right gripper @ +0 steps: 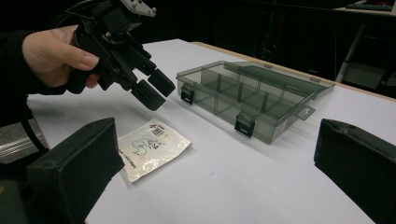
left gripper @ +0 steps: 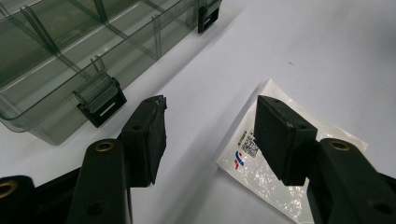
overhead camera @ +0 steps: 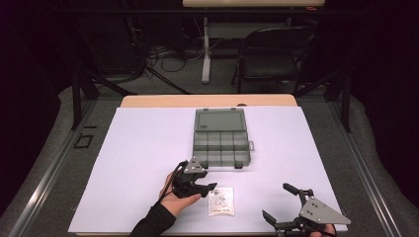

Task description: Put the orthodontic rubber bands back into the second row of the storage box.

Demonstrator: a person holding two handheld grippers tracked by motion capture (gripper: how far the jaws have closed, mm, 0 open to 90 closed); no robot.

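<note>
Hovering just above the plastic packet (overhead camera: 221, 202), the left hand-held gripper (overhead camera: 209, 187) gapes wide, holding nothing.

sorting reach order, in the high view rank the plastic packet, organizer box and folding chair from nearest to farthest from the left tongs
1. Plastic packet, just right of the left tongs.
2. Organizer box, open, beyond them mid-table.
3. Folding chair, on the floor past the table's far edge.

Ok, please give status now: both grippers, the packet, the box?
Left gripper open, above the small plastic packet, no contact seen. Right gripper open, holding nothing. Compartment box open, empty as far as visible. Nothing in the way.
</note>
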